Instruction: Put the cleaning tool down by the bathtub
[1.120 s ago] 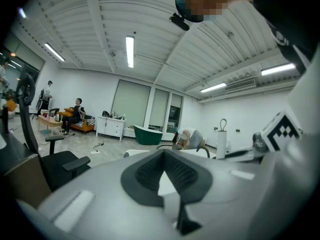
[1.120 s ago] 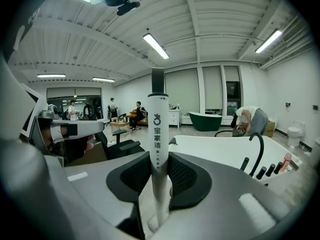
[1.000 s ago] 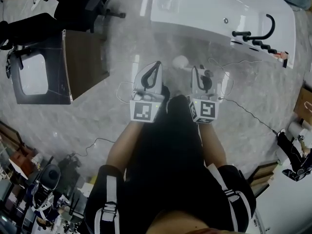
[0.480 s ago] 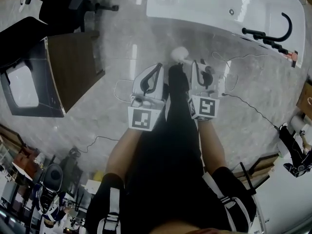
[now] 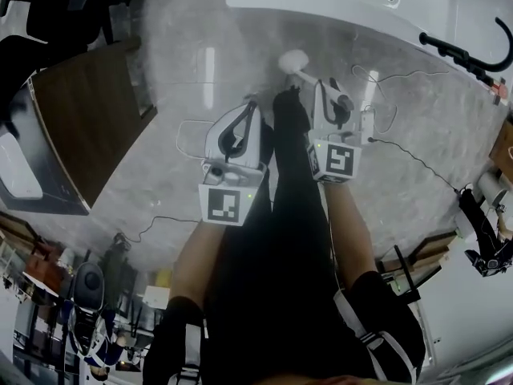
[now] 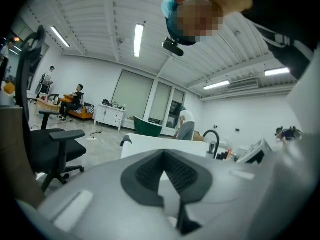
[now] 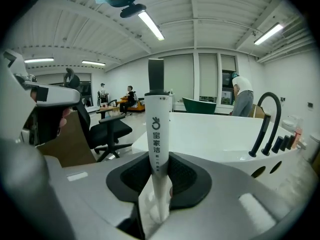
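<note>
My right gripper (image 5: 322,88) is shut on the white handle of the cleaning tool (image 5: 294,60), whose round white head sticks out ahead over the grey floor, short of the bathtub (image 5: 337,2). In the right gripper view the handle (image 7: 157,134) stands upright between the dark pads of the right gripper (image 7: 159,160), with a dark end on top and the white bathtub (image 7: 215,134) behind it. My left gripper (image 5: 255,107) is beside the right one, shut, with nothing in it. In the left gripper view the left gripper (image 6: 164,156) has its tips together, and the bathtub (image 6: 165,143) lies ahead.
A black faucet (image 5: 469,52) rises from the tub's right end. A brown desk (image 5: 80,127) and a black office chair (image 5: 64,6) stand to the left. Cables (image 5: 393,147) run across the marble floor. The person's black-clad legs fill the lower middle. People are at the far wall.
The person has stepped toward the bathtub, so the tub edge and faucet sit nearer in the head view. Both grippers rode forward; the right one's grip on the tool is unchanged.
</note>
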`<action>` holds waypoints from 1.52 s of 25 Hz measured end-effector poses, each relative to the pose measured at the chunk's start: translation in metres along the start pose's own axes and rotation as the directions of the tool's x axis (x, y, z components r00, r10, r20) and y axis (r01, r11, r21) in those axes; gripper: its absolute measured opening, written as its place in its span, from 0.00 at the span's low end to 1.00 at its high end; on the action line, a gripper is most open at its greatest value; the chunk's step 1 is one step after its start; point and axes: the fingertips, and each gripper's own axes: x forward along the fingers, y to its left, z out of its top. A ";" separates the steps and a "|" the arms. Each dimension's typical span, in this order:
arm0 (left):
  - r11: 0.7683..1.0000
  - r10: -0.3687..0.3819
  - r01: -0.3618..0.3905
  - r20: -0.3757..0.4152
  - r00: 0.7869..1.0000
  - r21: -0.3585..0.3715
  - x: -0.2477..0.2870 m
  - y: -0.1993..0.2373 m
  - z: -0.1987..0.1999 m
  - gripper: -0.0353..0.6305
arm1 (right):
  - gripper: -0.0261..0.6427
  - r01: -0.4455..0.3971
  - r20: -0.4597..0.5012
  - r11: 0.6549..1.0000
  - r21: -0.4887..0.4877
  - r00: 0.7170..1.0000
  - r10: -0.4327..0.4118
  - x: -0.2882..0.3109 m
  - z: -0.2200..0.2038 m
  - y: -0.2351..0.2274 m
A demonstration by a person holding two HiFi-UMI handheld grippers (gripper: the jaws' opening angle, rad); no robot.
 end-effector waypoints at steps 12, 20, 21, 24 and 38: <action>1.000 0.009 -0.009 -0.005 1.000 -0.022 0.034 0.017 -0.061 0.06 | 0.18 0.001 -0.064 1.000 0.002 0.998 -0.001 0.078 -0.094 -0.005; 0.998 0.055 -0.055 0.000 0.998 -0.029 0.058 0.039 -0.096 0.06 | 0.18 0.001 -0.083 1.000 0.002 0.997 0.000 0.130 -0.140 -0.014; 0.998 0.062 -0.062 0.001 0.998 -0.031 0.062 0.042 -0.099 0.06 | 0.18 0.002 -0.087 1.000 0.003 0.996 -0.002 0.136 -0.146 -0.017; 0.996 0.079 -0.079 -0.003 0.997 -0.036 0.070 0.048 -0.111 0.06 | 0.18 0.010 -0.099 1.000 0.003 0.995 -0.010 0.153 -0.166 -0.022; 0.994 0.094 -0.096 -0.035 0.995 -0.052 0.074 0.059 -0.147 0.06 | 0.18 0.031 -0.212 1.000 0.007 0.977 -0.028 0.210 -0.243 -0.020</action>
